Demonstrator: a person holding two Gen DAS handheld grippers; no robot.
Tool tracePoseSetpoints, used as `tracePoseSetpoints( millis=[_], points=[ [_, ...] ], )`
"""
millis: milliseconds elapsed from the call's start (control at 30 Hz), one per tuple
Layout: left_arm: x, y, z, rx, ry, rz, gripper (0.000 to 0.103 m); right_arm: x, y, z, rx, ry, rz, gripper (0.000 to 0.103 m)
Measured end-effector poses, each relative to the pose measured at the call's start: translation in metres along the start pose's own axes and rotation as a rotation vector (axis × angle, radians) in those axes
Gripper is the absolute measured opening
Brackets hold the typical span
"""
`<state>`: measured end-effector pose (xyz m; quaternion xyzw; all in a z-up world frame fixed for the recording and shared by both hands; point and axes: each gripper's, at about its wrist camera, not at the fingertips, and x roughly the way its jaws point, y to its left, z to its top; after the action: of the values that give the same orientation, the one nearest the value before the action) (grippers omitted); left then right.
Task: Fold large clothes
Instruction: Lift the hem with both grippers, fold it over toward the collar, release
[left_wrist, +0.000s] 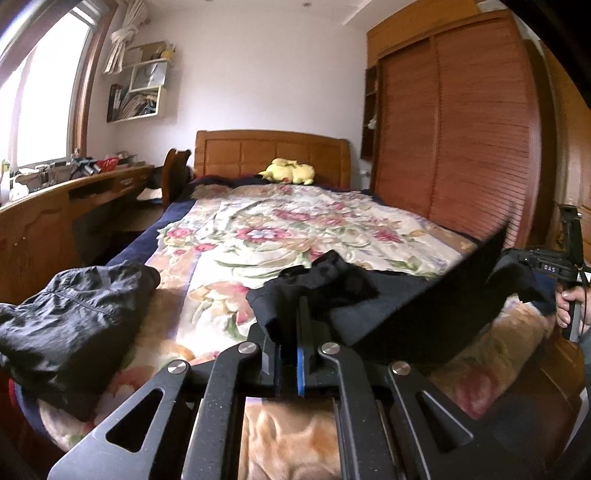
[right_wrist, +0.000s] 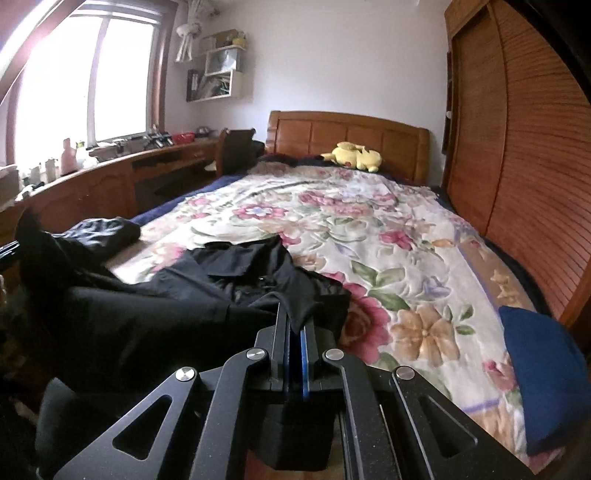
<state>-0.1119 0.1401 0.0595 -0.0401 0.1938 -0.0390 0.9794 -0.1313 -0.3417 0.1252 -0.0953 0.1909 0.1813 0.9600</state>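
Bedroom; floral bedspread (right_wrist: 388, 236) over wooden-framed bed. Black garment (right_wrist: 177, 306): near end of bed, partly lifted, stretched between both tools. Left gripper (left_wrist: 290, 325): clamped on a garment corner. Right gripper (right_wrist: 295, 325): clamped on the other edge. Crumpled dark clothing (left_wrist: 70, 314): nine o'clock. Yellow plush toy (right_wrist: 352, 155): twelve o'clock, by the headboard.

Daylight was admitted through the window (right_wrist: 92, 85), which was overexposed to white glare in both views. Away from the window, the wardrobe (left_wrist: 458, 129) was evenly lit. Strong fisheye bending and dark corners were noted. Motion blur was observed on the black garment (left_wrist: 424, 314).
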Motion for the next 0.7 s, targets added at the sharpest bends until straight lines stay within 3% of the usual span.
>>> tracePoseSetpoints(
  millis=[467,700],
  points=[
    [0.167,0.030,0.027,-0.006,0.129,0.095,0.006,0.172,-0.027,0.035,0.002,0.121,-0.028,0.004],
    [0.217,0.033,0.042,0.009,0.156,0.129,0.006,0.233,-0.038,0.056,-0.009,0.169,-0.020,0.004]
  ],
)
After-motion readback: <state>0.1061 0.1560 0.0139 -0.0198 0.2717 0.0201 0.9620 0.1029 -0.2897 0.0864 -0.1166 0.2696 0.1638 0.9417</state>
